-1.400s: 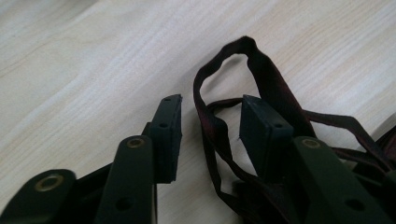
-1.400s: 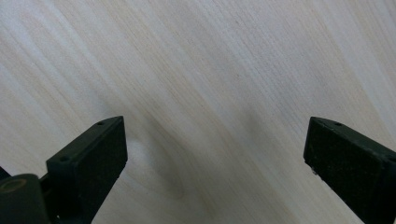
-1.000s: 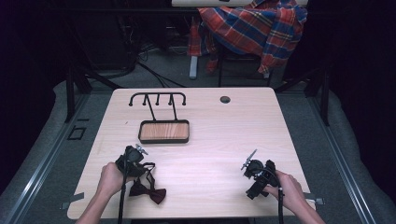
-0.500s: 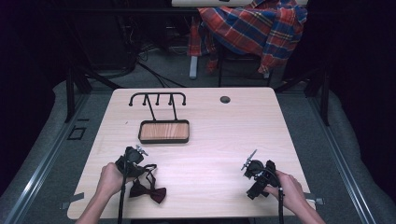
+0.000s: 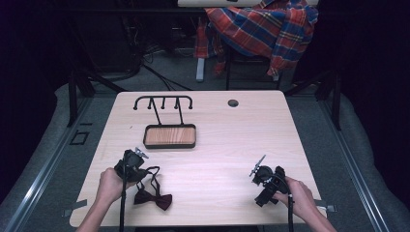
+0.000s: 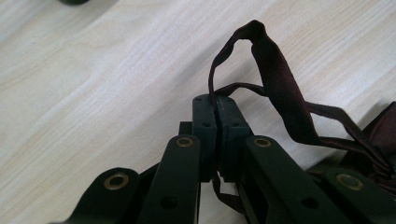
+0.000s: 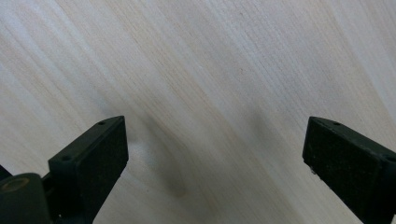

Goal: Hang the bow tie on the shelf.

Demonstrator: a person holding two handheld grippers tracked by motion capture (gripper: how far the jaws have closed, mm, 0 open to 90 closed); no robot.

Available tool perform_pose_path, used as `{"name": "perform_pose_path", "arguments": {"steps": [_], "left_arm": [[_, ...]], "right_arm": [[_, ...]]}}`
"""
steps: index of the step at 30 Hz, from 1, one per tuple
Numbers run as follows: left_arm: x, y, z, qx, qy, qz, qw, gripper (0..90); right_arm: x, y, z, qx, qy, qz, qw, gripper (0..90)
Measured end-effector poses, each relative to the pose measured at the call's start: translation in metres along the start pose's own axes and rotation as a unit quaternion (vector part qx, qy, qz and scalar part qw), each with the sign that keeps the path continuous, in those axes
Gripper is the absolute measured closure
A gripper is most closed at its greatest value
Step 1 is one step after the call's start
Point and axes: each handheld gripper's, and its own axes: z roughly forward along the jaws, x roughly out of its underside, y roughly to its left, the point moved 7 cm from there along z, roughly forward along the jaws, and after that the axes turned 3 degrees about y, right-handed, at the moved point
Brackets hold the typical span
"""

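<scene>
Comparing with the earlier high views, little has changed: the left tool [image 5: 133, 162] sits at about the same spot near the front left of the tabletop [image 5: 217, 145], the right tool [image 5: 263, 181] near the front right, and the dark red bow tie [image 5: 152, 199] lies on the wood just beside the left tool as it did half a second ago, its thin strap [image 5: 151, 171] still looping up toward the jaws. In the left gripper view the left tool [image 6: 217, 116] has its two jaws pressed fully together, and the bow tie's strap [image 6: 275, 88] is pinched between them, rising in a loop above the tips and running off to the right toward the bow itself at the edge of the picture. In the right gripper view the right tool [image 7: 215, 149] is spread wide, nothing between its jaws but bare pale wood, close above the tabletop [image 7: 210, 70]. Each tool is gripped by a hand, the left hand [image 5: 110, 186] and the right hand [image 5: 300, 198]. Farther back, a wooden tray [image 5: 170, 136] with a dark rim stands left of centre, and a black hook rack [image 5: 163, 102] rises just behind it. A small round hole [image 5: 233, 103] sits near the far edge. Beyond the tabletop, a plaid shirt [image 5: 261, 29] hangs over a chair.
</scene>
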Motion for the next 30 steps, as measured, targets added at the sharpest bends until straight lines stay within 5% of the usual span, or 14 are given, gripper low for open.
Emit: {"name": "perform_pose_path", "arguments": {"steps": [18,30], "left_arm": [[-0.004,-0.001,-0.016,-0.019,-0.036,0.001,0.9992,87.7],[-0.011,-0.005,-0.031,-0.036,-0.075,-0.002,0.9965,88.4]], "right_arm": [[0.001,-0.001,0.001,0.000,0.002,-0.001,1.0000,6.7],[0.001,-0.002,0.000,0.007,0.005,-0.002,1.0000,6.9]]}}
